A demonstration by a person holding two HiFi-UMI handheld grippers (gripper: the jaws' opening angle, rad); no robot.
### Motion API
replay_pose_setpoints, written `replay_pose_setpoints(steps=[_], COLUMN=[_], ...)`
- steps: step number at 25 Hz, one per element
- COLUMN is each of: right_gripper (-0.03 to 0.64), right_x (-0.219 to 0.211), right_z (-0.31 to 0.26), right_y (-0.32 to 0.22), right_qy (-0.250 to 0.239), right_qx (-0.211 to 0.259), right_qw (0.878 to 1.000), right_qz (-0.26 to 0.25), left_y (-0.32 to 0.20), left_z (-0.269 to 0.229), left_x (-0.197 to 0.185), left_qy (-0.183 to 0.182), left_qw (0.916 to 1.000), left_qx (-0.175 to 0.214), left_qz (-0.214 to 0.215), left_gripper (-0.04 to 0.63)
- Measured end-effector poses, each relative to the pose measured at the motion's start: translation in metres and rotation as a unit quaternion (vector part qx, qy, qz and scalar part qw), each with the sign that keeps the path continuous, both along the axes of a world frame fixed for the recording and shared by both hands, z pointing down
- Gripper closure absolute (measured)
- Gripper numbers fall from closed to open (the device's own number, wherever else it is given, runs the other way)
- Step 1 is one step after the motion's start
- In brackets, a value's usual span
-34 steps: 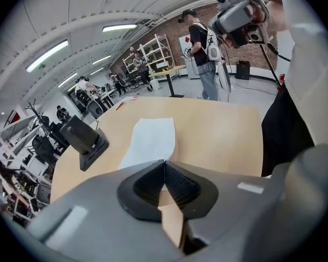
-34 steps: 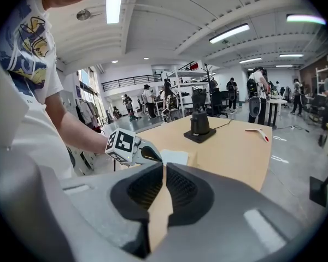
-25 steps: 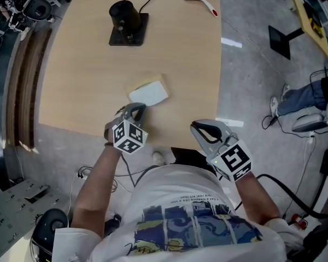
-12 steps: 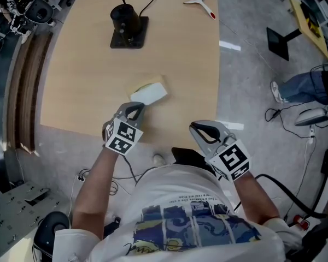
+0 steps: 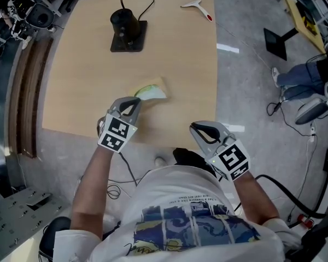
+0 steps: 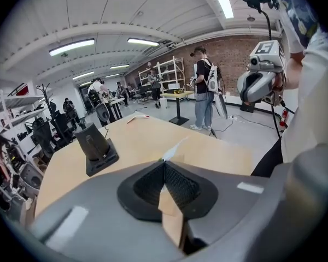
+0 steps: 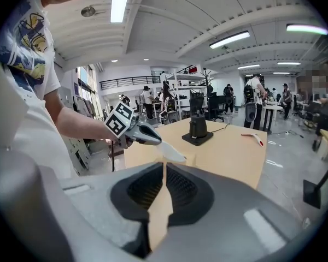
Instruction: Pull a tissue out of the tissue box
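Observation:
A tan tissue box sits on the wooden table, near its front edge. A white tissue rises out of the box, stretched toward my left gripper, which is shut on its end and lifted above the box. In the left gripper view the tissue shows just past the closed jaw tips. From the right gripper view, the left gripper holds the tissue above the box. My right gripper hangs off the table's front edge, shut and holding nothing.
At the back of the table stands a black stand with a cable. Near the far right corner lies a white tool with a red tip. A person's legs in jeans are on the floor to the right.
My left gripper has risen and moved a little farther over the table with the tissue in it. The tissue, earlier a broad flat patch, is now drawn up narrow. The right gripper has stayed put.

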State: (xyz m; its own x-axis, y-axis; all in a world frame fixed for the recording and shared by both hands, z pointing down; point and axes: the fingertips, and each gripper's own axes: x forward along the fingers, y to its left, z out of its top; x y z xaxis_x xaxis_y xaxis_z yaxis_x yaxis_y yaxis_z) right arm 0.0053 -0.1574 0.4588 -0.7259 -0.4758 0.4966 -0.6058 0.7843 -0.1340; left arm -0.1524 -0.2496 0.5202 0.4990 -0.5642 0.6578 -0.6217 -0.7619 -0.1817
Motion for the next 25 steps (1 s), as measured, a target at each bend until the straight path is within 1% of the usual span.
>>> replay_pose_setpoints(steps=[3,7,20,25], right_gripper=[0.600,0.600,0.600,0.600], right_x=[0.001,0.004,0.002,0.001], right_z=[-0.002,-0.002,-0.004,-0.007], right_y=[0.002,0.006,0.016,0.017], right_qy=[0.000,-0.001,-0.001,0.000], right_qx=[0.001,0.003,0.008,0.011], right_qw=[1.000,1.000,1.000,1.000], right_qz=[0.004,0.007,0.009,0.008], left_y=[-0.004,-0.004,-0.007,-0.009], left_z=[-0.009,-0.017,-0.044,-0.059], left_x=[0.000,0.001,-0.002,-0.004], left_qy=[0.011,0.017,0.023,0.021], left_qw=[0.9999,0.9998,0.9992,0.9986], left_qx=[0.005,0.010,0.033,0.048], left_qz=[-0.003,-0.006,-0.007,-0.006], left_gripper=[0.589,0.589,0.589,0.589])
